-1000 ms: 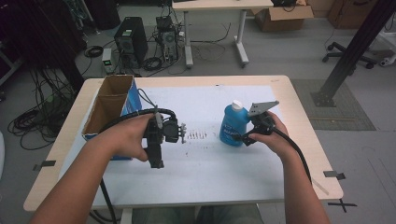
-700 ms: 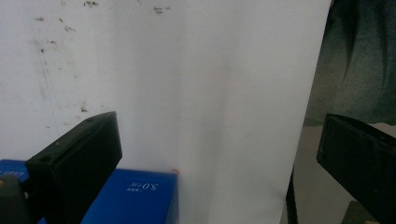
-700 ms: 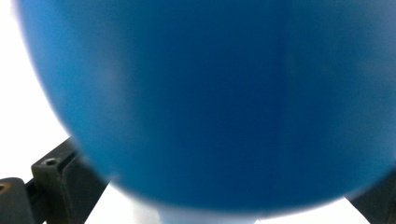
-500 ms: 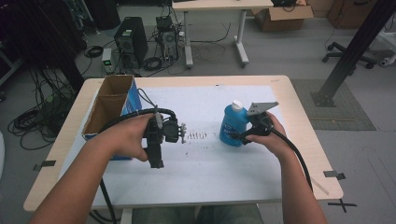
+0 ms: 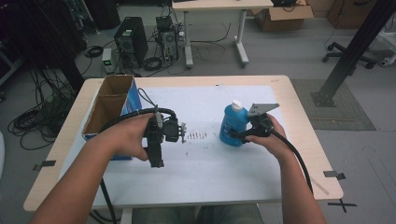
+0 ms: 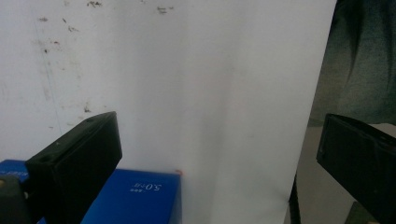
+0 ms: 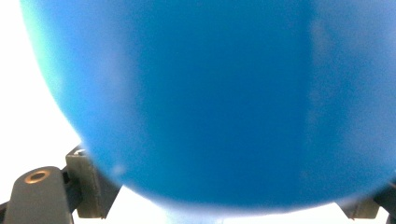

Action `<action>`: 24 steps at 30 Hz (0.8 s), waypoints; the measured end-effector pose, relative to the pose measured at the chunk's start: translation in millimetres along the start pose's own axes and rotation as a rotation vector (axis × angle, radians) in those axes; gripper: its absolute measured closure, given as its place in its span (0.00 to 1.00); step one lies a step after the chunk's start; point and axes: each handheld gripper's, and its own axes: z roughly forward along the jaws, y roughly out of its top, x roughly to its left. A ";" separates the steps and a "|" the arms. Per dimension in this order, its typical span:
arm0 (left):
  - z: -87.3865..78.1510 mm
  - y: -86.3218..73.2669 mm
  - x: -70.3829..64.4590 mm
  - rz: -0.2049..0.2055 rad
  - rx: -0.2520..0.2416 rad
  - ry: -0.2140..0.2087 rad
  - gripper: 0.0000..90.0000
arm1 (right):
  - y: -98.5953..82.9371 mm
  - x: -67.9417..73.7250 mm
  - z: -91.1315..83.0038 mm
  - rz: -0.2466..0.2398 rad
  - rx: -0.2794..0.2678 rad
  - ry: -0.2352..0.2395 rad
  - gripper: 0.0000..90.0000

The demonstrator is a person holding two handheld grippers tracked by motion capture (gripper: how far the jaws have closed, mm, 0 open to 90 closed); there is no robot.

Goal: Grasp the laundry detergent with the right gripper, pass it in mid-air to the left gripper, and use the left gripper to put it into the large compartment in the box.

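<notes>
The right tongs (image 5: pixel 239 136) are clamped low on the blue bottle (image 5: pixel 232 125), and in the right gripper view that bottle (image 7: pixel 224 93) bulges between the jaws, pressed right up to the camera. It stands upright on the white sheet (image 5: pixel 210 163) right of the middle of the surface (image 5: pixel 299 116), white cap (image 5: pixel 237 104) on top.

Across the way, the left tongs (image 5: pixel 156 163) hang open and empty, jaws spread wide over bare paper in the left gripper view, pointing back toward the person. A blue box (image 6: pixel 135 196) sits just under them there. The open cardboard box (image 5: pixel 109 105) waits at the left edge of the surface.

The risk now looks like the grip itself: the hold is low on a rounded body, so a quick lift could let the bottle tip or slide out of the jaws. Squeezing harder might dent soft plastic. The trailing cable (image 5: pixel 294 158) could also drag across the sheet if the hand swings wide.
</notes>
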 end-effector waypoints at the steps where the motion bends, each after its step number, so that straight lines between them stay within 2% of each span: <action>1: 0.3 0.1 0.0 0.002 -0.001 0.001 0.00 | -0.2 0.2 0.8 0.000 0.000 -0.005 0.15; 14: 0.1 -0.6 1.5 -0.001 0.001 0.001 0.00 | 0.3 1.4 2.5 -0.008 -0.016 0.004 0.21; 22: 0.4 0.1 1.7 -0.002 -0.003 0.000 0.00 | -0.4 3.4 4.7 -0.016 -0.022 0.012 0.27; 24: 0.0 -0.4 1.7 -0.001 -0.003 0.000 0.01 | -0.8 3.8 5.3 -0.016 -0.026 0.009 0.32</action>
